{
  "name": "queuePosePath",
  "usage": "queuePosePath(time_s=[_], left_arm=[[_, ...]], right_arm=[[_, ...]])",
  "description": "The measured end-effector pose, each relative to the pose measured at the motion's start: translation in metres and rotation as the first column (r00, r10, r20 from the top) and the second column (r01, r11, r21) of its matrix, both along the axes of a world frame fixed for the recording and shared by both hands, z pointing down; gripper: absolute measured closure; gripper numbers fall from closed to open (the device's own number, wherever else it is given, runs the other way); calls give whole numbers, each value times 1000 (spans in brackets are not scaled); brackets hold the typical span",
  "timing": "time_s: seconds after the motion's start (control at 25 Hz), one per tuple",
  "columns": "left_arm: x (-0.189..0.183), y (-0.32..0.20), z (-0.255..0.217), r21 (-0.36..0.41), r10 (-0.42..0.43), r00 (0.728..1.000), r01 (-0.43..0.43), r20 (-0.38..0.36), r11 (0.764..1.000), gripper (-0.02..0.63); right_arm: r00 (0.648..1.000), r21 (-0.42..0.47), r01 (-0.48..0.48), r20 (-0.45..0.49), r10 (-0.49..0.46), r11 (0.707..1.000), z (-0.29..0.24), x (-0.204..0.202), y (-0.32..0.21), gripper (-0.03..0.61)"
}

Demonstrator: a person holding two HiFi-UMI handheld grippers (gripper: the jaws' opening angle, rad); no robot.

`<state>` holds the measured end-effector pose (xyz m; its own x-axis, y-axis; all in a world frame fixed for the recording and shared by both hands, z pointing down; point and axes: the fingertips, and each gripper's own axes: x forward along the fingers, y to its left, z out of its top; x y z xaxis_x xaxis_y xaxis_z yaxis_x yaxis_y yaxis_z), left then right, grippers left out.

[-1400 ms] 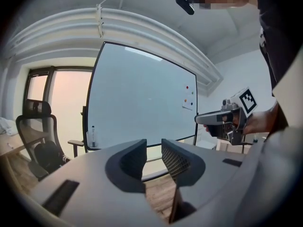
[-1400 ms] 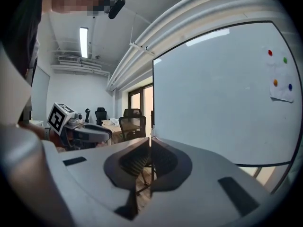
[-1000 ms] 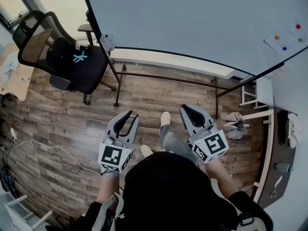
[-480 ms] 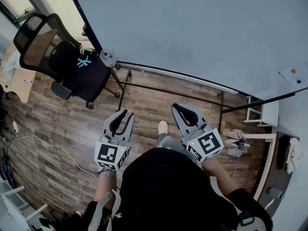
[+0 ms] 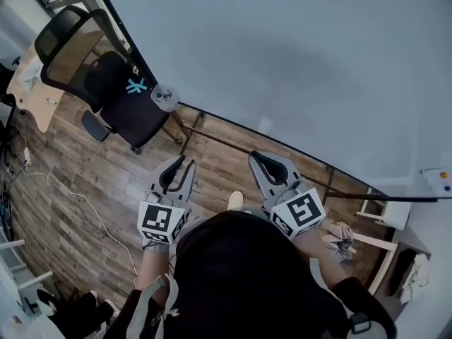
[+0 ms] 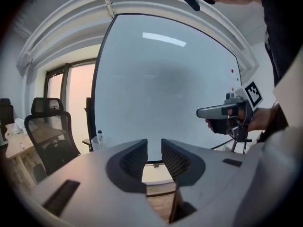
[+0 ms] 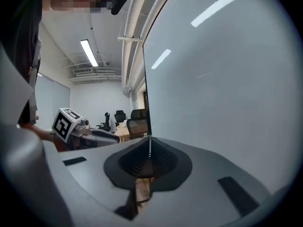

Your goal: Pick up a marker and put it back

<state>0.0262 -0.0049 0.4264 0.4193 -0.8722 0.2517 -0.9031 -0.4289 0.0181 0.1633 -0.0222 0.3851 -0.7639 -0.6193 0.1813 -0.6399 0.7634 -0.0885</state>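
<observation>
A clear cup (image 5: 164,96) with a dark-capped marker (image 6: 98,137) in it hangs at the whiteboard's (image 5: 296,69) lower left corner. My left gripper (image 5: 182,167) is held above the floor, below and right of that cup. It is open, with a narrow empty gap between its fingers (image 6: 134,159). My right gripper (image 5: 268,159) is level with it, close to the board's lower edge. Its jaws are shut together on nothing (image 7: 149,150). The right gripper (image 6: 222,111) shows in the left gripper view, and the left gripper (image 7: 102,135) in the right gripper view.
A black office chair (image 5: 106,83) stands left of the board beside a light wooden desk (image 5: 32,83). The board's dark frame legs (image 5: 191,129) cross the wooden floor. A white cable (image 5: 78,200) lies on the floor at left. Coloured magnets (image 5: 443,176) sit at the board's right end.
The head view has swung left along the whiteboard: the magnets slid to the right edge and the board fills more of the picture. Both grippers keep their jaw states and sit slightly nearer the board.
</observation>
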Motion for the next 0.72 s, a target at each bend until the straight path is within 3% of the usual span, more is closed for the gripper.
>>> queuePosePath(time_s=[0.32,0.52,0.72], left_arm=[[-19,-34,2,-1,-159,987,159,-8,987,515],[-42,-47,6,2,-235,972,235,-3,972,515],[-64,-69,10,7,-249,969,249,-13,969,515]], right_arm=[[994,5,104,11,-105,995,1,-12,-33,557],[994,-5,112,5,-112,994,4,-22,-47,557],[996,-15,86,-18,-86,996,9,-33,-64,557]])
